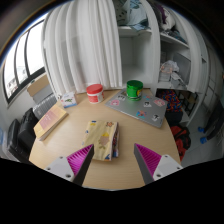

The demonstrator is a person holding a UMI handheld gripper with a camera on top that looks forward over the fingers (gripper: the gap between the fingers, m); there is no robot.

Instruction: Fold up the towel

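A folded patterned towel (102, 139), pale yellow with coloured prints, lies on the wooden table (140, 135) just ahead of my left finger. Its near end reaches toward the left pad. My gripper (115, 160) hangs above the table's near part with its fingers wide apart and nothing between them. The magenta pads (80, 158) show at either side.
At the table's far side stand a red cup (94, 92) and a green cup (134, 88) on a grey mat (138, 107). A box of items (50, 120) lies at the left edge. White curtains, shelves and clutter stand beyond the table.
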